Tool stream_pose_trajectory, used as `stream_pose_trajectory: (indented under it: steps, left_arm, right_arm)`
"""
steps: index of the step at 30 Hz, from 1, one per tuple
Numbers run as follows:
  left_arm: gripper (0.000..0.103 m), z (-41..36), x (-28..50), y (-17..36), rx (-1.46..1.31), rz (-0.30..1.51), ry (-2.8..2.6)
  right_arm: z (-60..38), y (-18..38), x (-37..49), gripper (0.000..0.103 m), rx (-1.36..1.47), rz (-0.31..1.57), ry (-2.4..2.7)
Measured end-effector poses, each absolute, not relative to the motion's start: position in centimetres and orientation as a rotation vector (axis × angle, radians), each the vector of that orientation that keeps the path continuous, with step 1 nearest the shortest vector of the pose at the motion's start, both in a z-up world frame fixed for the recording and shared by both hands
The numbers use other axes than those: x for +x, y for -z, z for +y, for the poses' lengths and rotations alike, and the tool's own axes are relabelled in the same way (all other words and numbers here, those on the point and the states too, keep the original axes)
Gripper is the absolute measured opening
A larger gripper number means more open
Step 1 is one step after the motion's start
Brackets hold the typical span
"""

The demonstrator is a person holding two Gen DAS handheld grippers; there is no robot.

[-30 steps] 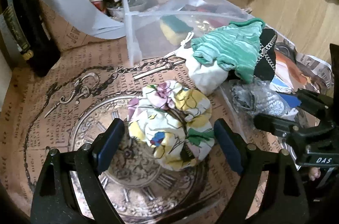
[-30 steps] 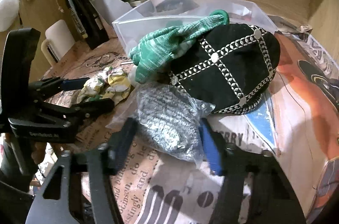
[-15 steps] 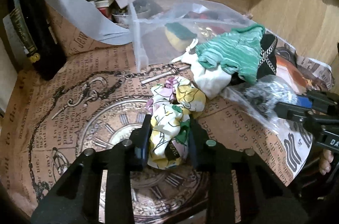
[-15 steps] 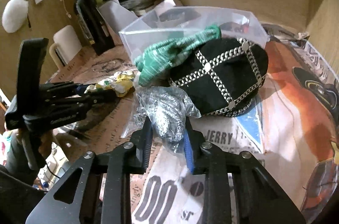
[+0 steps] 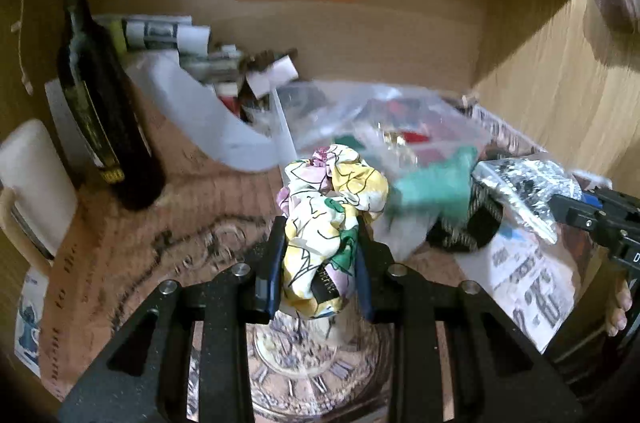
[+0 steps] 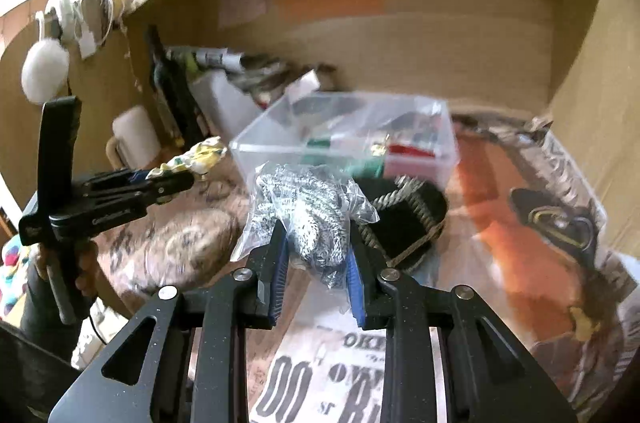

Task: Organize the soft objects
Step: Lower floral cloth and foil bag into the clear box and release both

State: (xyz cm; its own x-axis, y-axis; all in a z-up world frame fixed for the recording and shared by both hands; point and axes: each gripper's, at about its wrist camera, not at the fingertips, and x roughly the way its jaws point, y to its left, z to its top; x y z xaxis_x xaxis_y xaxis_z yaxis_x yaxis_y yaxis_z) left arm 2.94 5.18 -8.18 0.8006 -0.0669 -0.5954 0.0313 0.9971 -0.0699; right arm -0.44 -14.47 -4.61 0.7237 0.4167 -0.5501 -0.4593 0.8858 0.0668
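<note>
My left gripper point(image 5: 320, 255) is shut on a floral cloth bundle point(image 5: 332, 207), yellow, white and pink, held above the clock-print paper. It also shows from the side in the right wrist view point(image 6: 200, 159). My right gripper point(image 6: 316, 263) is shut on a silver scrubber in a clear plastic bag point(image 6: 308, 211), lifted off the newspaper; it shows in the left wrist view point(image 5: 528, 183). A clear plastic box point(image 6: 444, 147) stands behind. A green knit piece point(image 5: 436, 183) and a black cap with chain trim point(image 6: 404, 219) lie in front of the box.
A dark bottle point(image 5: 100, 111) and a white mug point(image 5: 28, 183) stand at the left. Rolled papers and clutter point(image 5: 180, 39) fill the back left. Wooden walls close the back and right. Newspaper point(image 6: 344, 375) covers the surface.
Both grippers closed on their objects and lifted them: the left raised the floral bundle, the right raised the bagged scrubber off the table. Both views now sit higher.
</note>
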Motion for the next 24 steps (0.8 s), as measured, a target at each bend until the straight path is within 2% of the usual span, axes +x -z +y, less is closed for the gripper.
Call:
stream_pose_trajectory:
  steps: [13,24]
  left_arm:
    - [0.03,4.9,6.8,4.3,-0.052,0.538,0.061]
    - [0.03,4.3,13.0,4.3,-0.03,0.581,0.05]
  right_arm:
    - [-14.6,0.8,3.5,0.024,-0.077,0.462,-0.425]
    - [-13.0,1.1,9.3,0.024,-0.107,0.519,-0.43]
